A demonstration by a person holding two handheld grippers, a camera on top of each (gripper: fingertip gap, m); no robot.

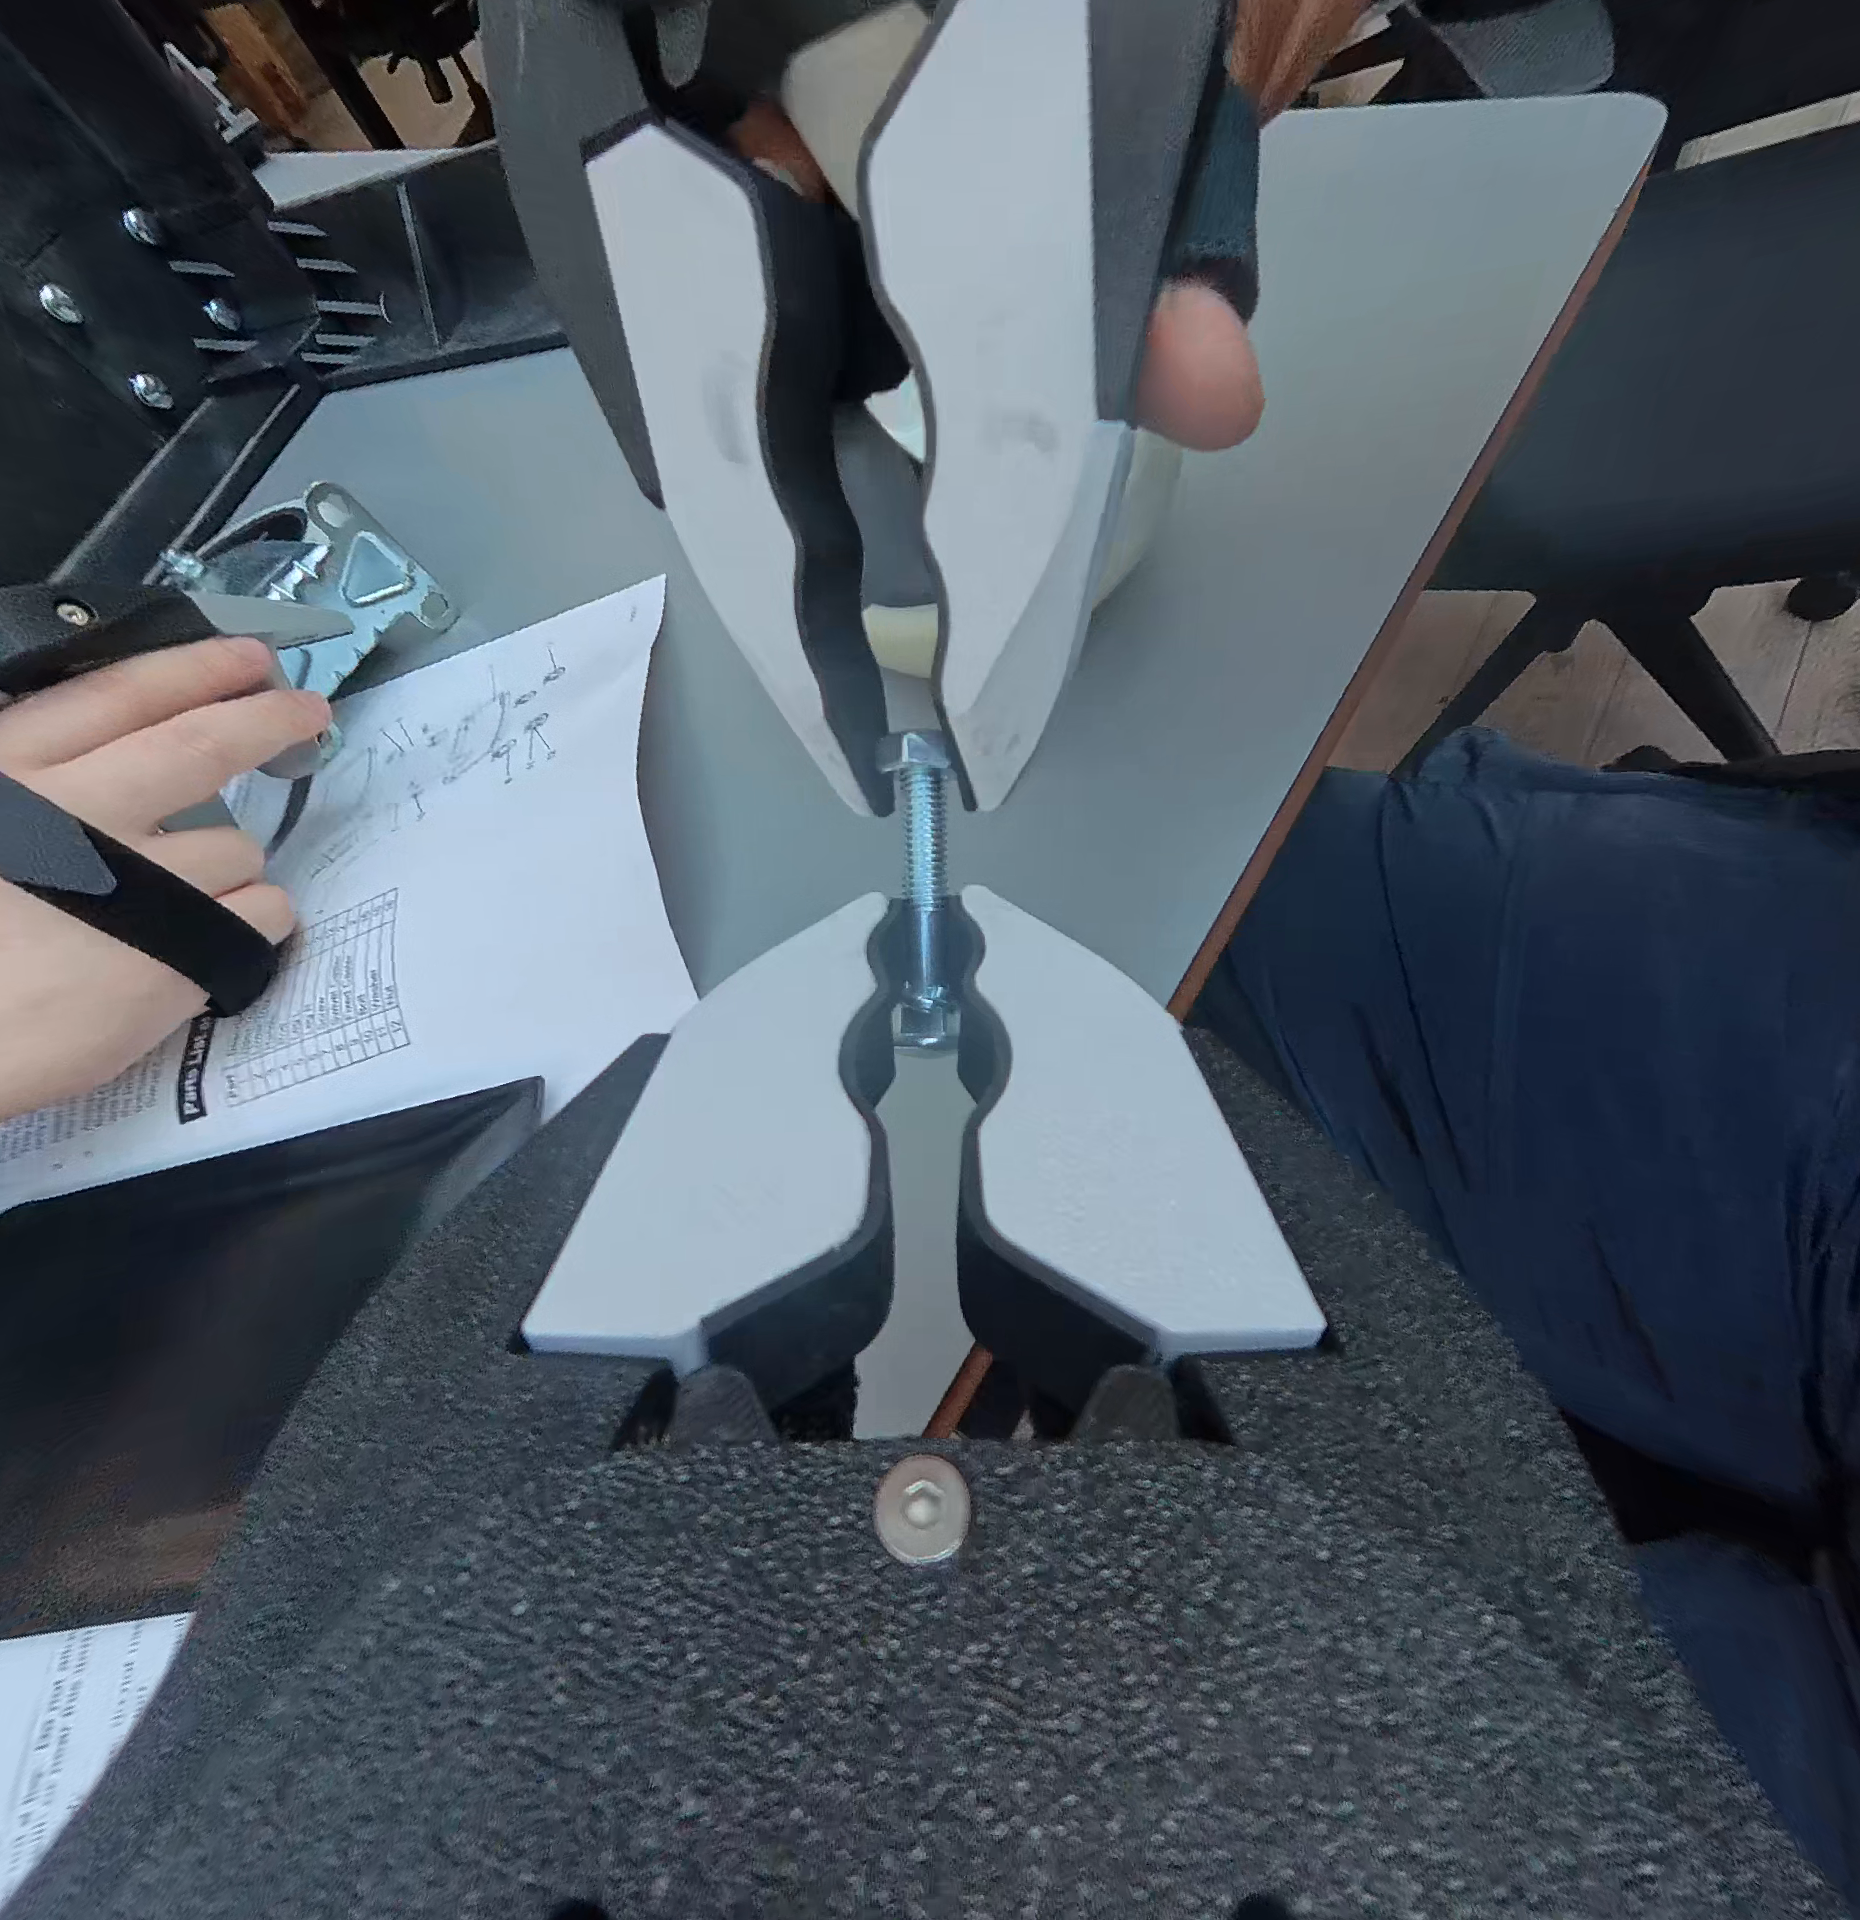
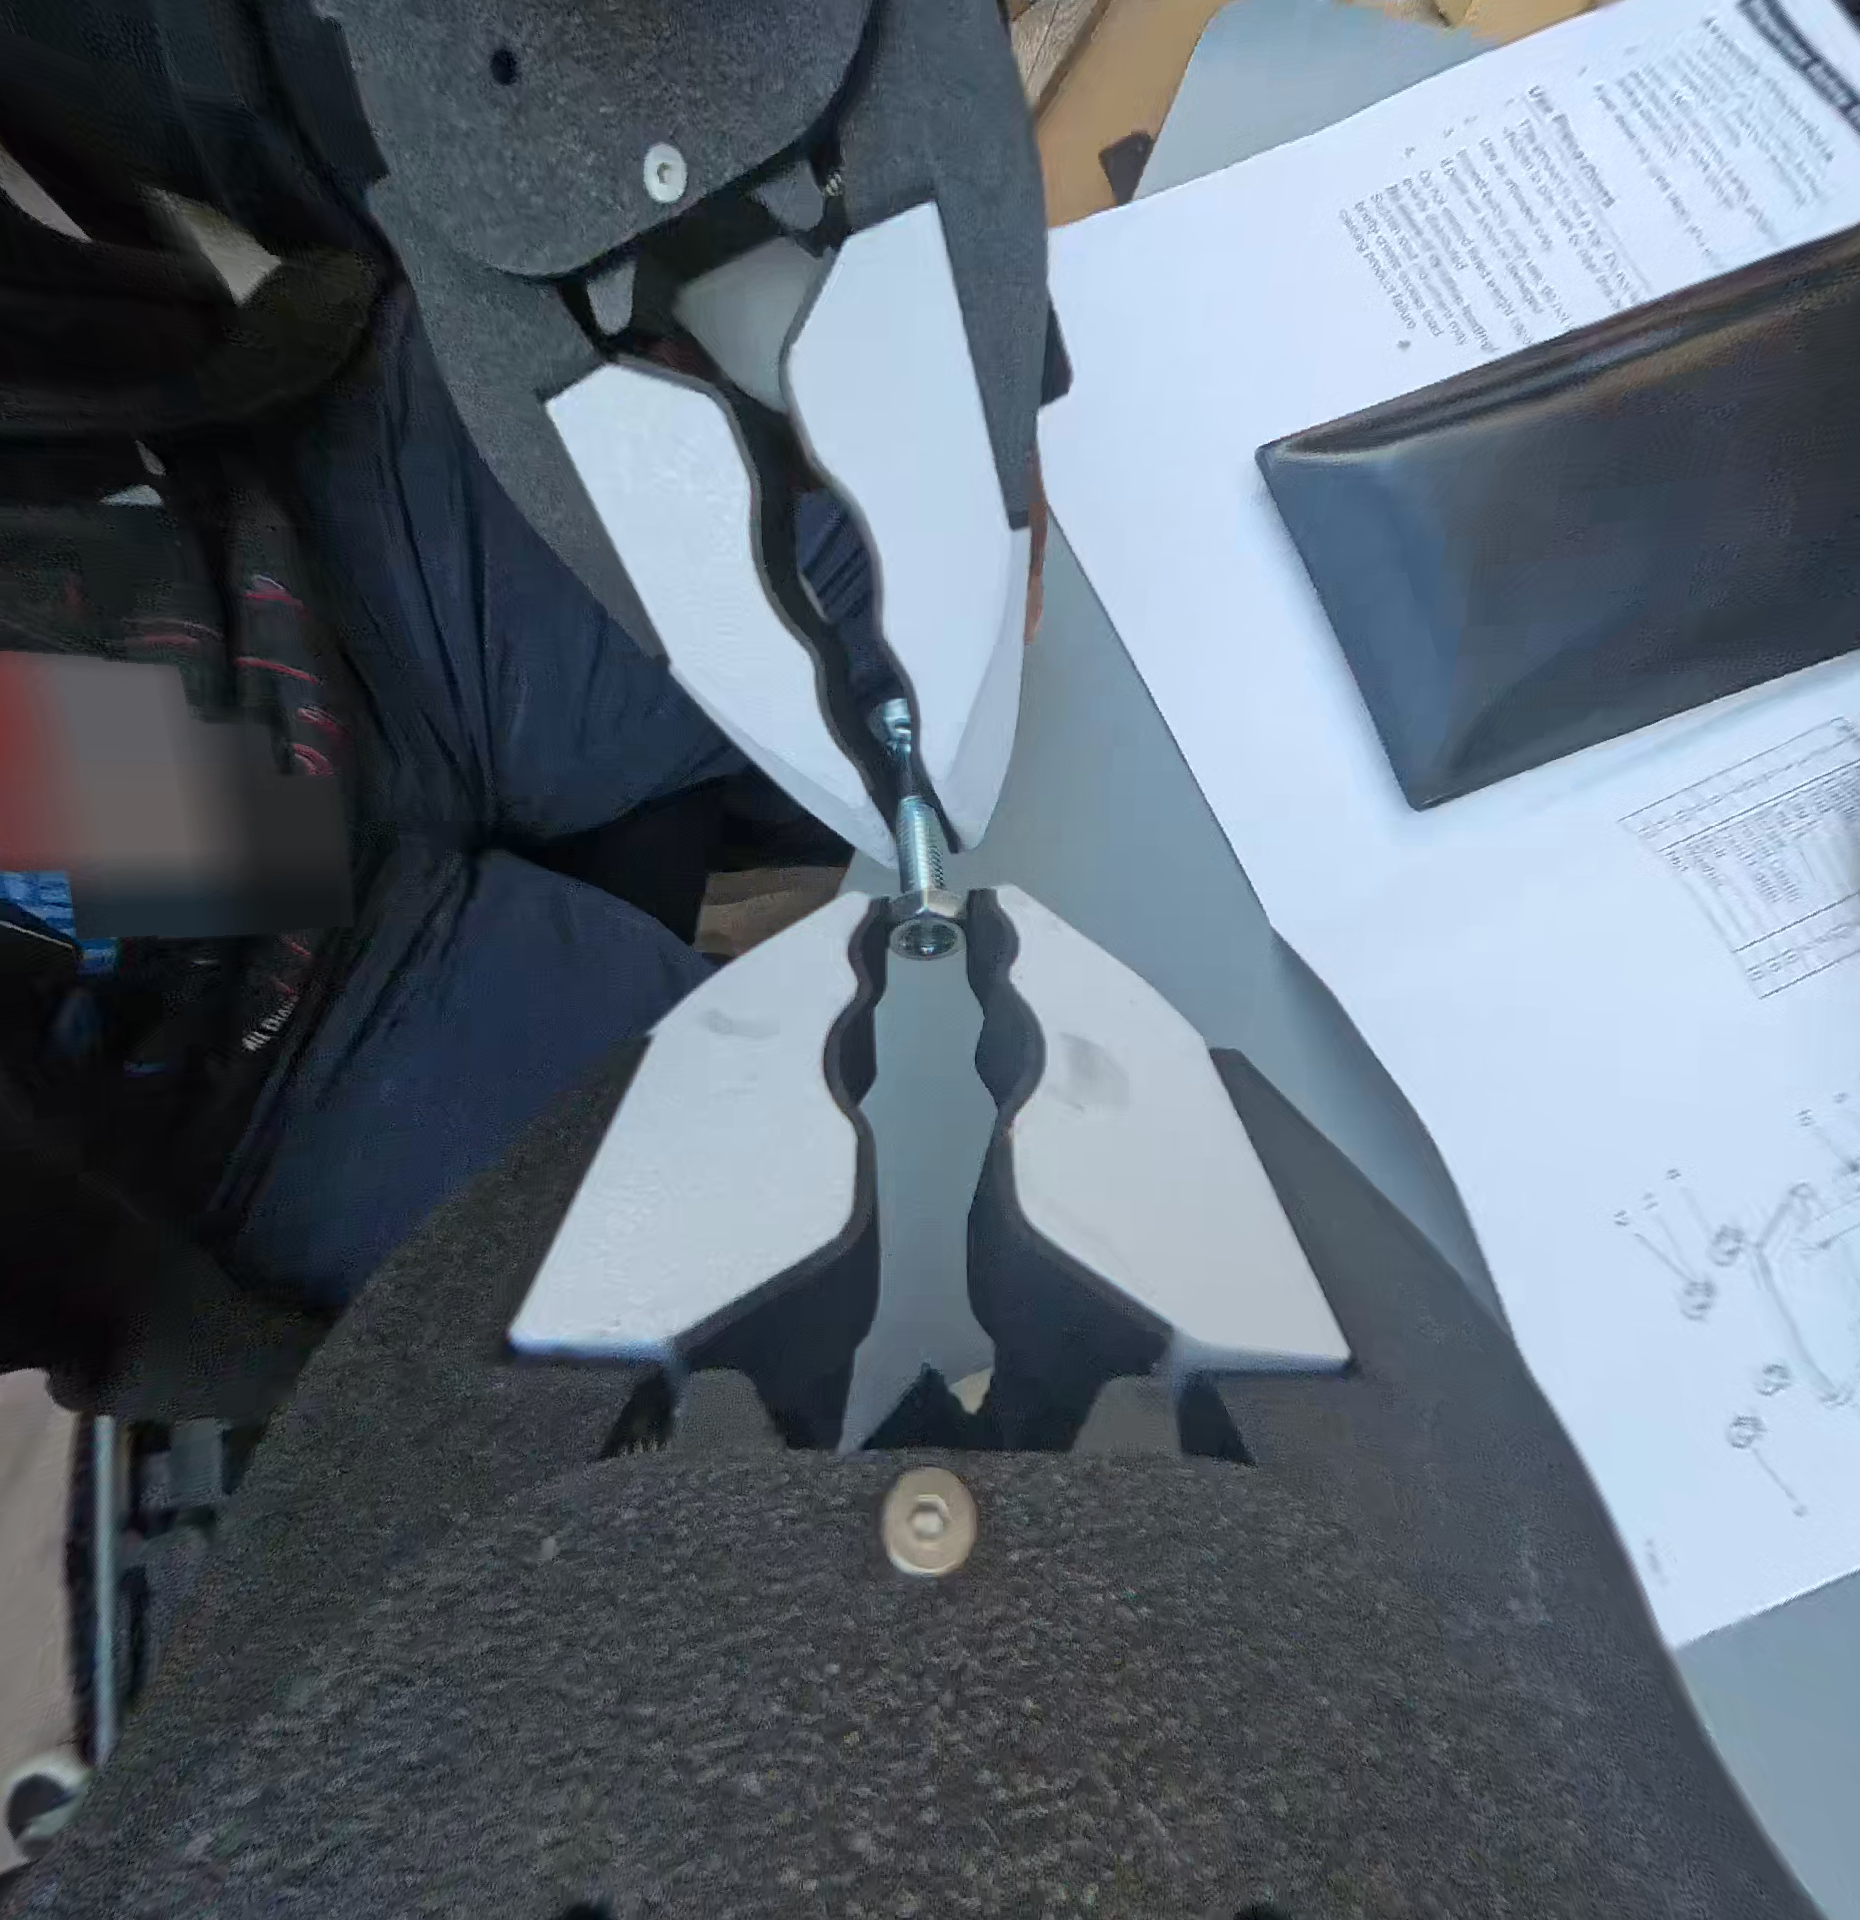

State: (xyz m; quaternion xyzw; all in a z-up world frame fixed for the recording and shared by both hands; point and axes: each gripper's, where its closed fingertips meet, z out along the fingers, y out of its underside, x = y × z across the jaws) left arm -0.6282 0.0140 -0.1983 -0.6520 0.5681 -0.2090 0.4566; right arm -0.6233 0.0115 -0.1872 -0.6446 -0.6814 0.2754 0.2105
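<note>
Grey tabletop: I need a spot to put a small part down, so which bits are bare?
Bare: the table strip between the printed sheet and its brown edge. Crowded: leftward, with paper, a black pouch, a metal bracket and a hand.

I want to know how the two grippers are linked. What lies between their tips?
A threaded silver bolt bridges them: the left gripper clamps its shaft, the right gripper grips the nut. Both wrist views show it.
</note>
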